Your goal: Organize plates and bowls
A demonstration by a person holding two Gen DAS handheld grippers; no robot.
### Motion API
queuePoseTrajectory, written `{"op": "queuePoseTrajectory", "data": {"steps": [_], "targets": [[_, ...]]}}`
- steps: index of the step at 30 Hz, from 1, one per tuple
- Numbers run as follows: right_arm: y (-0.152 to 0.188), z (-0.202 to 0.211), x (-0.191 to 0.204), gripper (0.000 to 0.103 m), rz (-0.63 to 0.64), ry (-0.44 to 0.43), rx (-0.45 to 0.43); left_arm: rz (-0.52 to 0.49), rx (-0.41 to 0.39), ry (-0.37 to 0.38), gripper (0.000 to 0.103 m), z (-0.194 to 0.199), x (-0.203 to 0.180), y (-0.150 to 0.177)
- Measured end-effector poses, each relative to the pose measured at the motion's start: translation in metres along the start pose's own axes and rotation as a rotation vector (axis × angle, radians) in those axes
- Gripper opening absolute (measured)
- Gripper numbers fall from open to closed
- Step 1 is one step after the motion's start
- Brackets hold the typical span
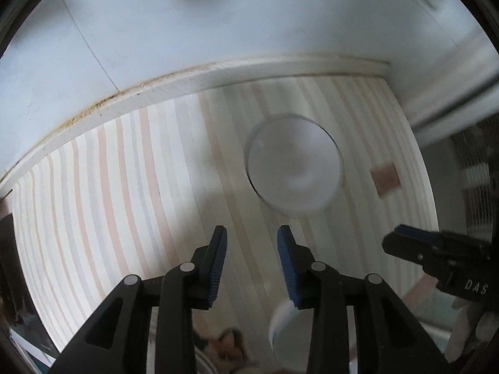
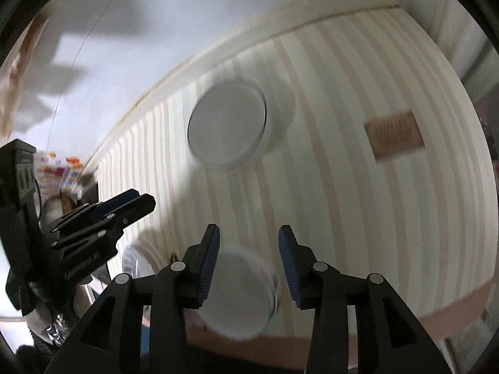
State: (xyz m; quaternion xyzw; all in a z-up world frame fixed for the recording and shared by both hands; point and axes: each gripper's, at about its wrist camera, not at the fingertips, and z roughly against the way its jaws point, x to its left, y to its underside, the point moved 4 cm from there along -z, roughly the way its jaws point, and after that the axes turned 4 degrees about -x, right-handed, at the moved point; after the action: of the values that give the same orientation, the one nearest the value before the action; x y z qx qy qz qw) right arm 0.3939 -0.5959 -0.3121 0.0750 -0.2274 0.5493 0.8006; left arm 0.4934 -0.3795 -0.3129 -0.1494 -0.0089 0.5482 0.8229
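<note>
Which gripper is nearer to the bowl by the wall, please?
Left, though only narrowly. The left gripper faces the bowl directly; the right gripper hangs farther back, over a nearer dish.

Soft daylight, heavy motion blur, fisheye bending at edges, grey shadows on wall point(image 2: 93, 46).

A lived-in home, seen at a dining or side table pushed into the corner of a room. A cloth of pale pink, grey and cream stripes point(image 1: 131, 171) covers the table ahead of the tools, a brown label patch point(image 2: 394, 137) showing on it to the right. Crockery marks the household setting: a white bowl point(image 1: 294, 166) stands on the cloth ahead and another white dish point(image 2: 240, 293) lies close below. Painted white walls point(image 1: 187, 31) meet behind the table above a grimy skirting strip point(image 1: 149, 92). Colourful packaged goods point(image 2: 62, 171), blurred, are stacked far off to the left.
</note>
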Motion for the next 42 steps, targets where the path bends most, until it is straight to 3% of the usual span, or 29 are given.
{"op": "queuePoseTrajectory", "data": {"steps": [7, 12, 14, 16, 17, 20, 32, 42], "targets": [[-0.061, -0.044, -0.012, 0.043, -0.034, 0.025, -0.022, 0.051, 0.082, 0.036, 0.031, -0.055, 0.010, -0.040], [-0.081, -0.080, -0.020, 0.043, -0.042, 0.055, -0.009, 0.039, 0.130, 0.061, 0.031, -0.089, 0.002, -0.045], [-0.084, -0.090, -0.020, 0.042, -0.040, 0.058, -0.003, 0.020, 0.136, 0.060, 0.026, -0.098, -0.003, -0.043], [-0.086, -0.100, -0.021, 0.034, -0.036, 0.071, 0.004, 0.007, 0.142, 0.065, 0.019, -0.104, -0.006, -0.040], [-0.087, -0.104, -0.021, 0.024, -0.031, 0.079, 0.011, 0.001, 0.146, 0.061, 0.018, -0.107, -0.007, -0.040], [-0.088, -0.111, -0.019, 0.013, -0.026, 0.063, 0.018, -0.004, 0.134, 0.058, 0.018, -0.109, -0.008, -0.039], [-0.088, -0.110, -0.013, 0.012, 0.010, 0.093, 0.015, -0.017, 0.122, 0.049, 0.018, -0.096, -0.005, -0.038], [-0.078, -0.084, -0.003, 0.012, 0.023, 0.068, -0.011, -0.032, 0.063, 0.044, 0.018, -0.054, -0.013, -0.030]]}}
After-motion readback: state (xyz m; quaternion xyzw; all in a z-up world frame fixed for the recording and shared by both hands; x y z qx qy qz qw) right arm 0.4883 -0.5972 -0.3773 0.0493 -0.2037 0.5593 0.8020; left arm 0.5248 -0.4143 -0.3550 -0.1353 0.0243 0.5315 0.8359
